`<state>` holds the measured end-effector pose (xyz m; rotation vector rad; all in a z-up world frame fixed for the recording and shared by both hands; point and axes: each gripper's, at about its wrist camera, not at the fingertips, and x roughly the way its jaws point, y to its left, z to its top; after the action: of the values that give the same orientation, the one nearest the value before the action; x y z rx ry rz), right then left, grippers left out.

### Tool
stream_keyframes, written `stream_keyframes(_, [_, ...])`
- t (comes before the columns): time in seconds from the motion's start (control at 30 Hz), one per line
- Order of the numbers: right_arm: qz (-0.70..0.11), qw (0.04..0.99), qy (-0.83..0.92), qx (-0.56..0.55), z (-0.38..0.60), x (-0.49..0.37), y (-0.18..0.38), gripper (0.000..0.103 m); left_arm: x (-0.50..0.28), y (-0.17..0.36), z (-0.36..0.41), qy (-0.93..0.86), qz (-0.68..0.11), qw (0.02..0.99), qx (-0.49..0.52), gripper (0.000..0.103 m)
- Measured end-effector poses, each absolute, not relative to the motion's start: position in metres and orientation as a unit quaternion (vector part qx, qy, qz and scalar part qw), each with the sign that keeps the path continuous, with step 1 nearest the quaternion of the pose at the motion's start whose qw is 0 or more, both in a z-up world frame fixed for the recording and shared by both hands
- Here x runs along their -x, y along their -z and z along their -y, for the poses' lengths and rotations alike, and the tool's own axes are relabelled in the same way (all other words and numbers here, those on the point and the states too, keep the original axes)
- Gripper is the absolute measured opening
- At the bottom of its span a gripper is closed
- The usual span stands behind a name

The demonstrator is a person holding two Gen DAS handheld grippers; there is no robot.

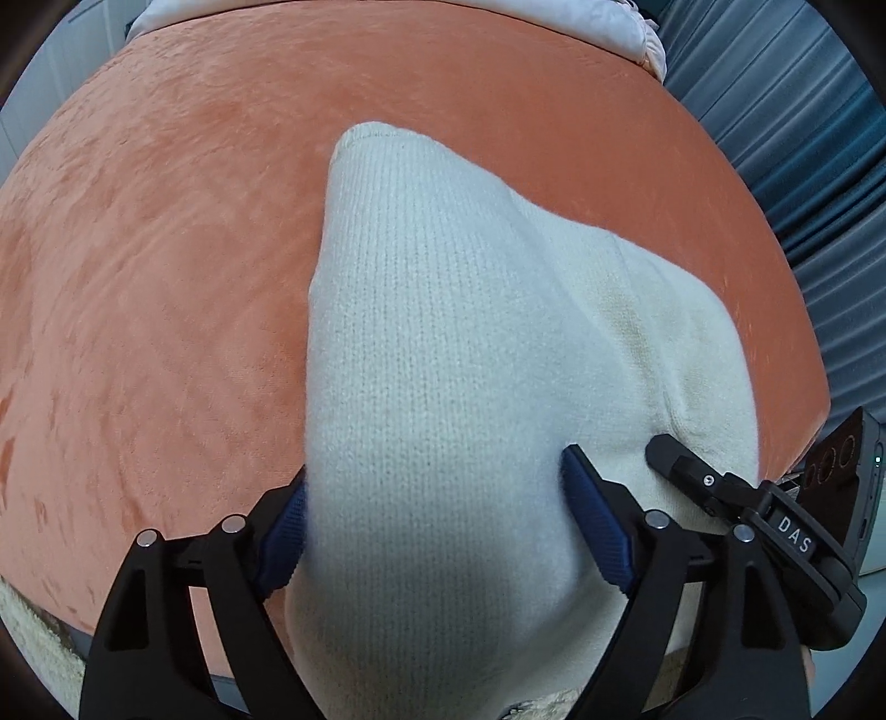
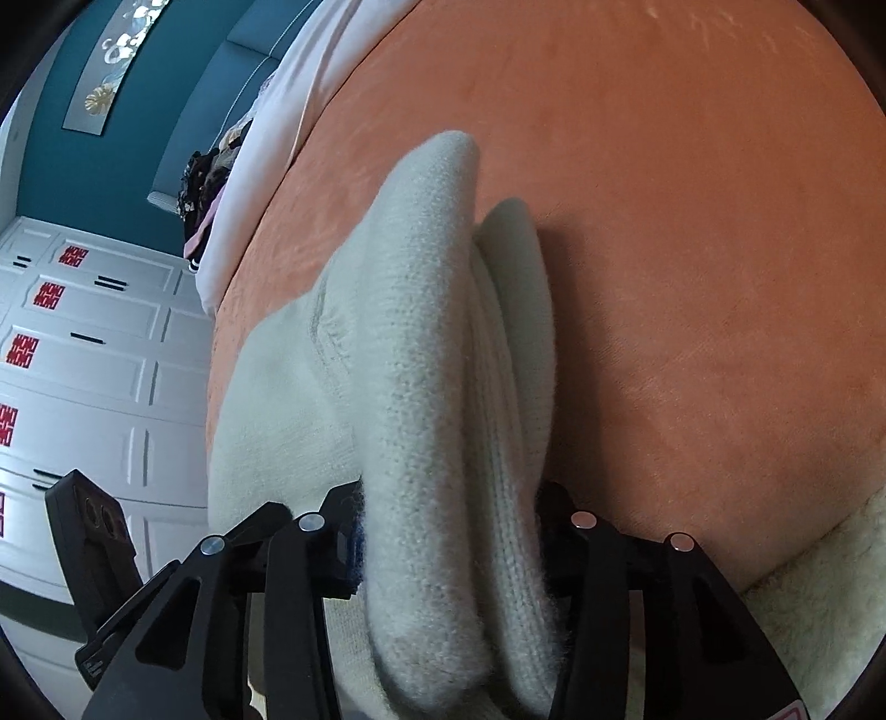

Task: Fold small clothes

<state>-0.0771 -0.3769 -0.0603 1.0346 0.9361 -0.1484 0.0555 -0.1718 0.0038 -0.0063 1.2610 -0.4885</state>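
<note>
A cream knitted sweater (image 1: 443, 343) lies on an orange plush bed cover (image 1: 155, 266), folded into a thick bundle. My left gripper (image 1: 437, 515) has its blue-padded fingers on either side of the bundle's near end, pressed against the knit. My right gripper (image 2: 448, 531) is shut on the same sweater (image 2: 421, 343), squeezing several folded layers between its fingers. The right gripper's black finger (image 1: 686, 471) also shows in the left wrist view, touching the sweater's right side. The fingertips of both grippers are partly hidden by fabric.
White bedding (image 1: 387, 16) lies at the bed's far edge. A blue curtain (image 1: 786, 127) hangs to the right. White cabinets (image 2: 83, 354) and a dark pile of clothes (image 2: 205, 177) are on the left in the right wrist view. A cream rug (image 2: 819, 598) lies below the bed edge.
</note>
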Motion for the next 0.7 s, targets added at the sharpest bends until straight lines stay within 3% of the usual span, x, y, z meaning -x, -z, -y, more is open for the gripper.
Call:
stream_keyframes(0.23, [-0.413, 0.802, 0.063, -0.427, 0.361, 0.070, 0.025, 0.036, -0.051, -0.030, 0.169, 0.242, -0.570, 0.785, 0.005, 0.060])
stream_keyframes(0.43, [-0.356, 0.854, 0.047, -0.377, 0.340, 0.077, -0.054, 0.036, -0.044, -0.098, 0.146, 0.279, -0.513, 0.811, 0.042, 0.059])
stream_keyframes(0.7, [-0.208, 0.929, -0.005, -0.307, 0.307, 0.090, -0.190, 0.036, -0.022, -0.235, 0.093, 0.333, -0.353, 0.871, 0.073, 0.059])
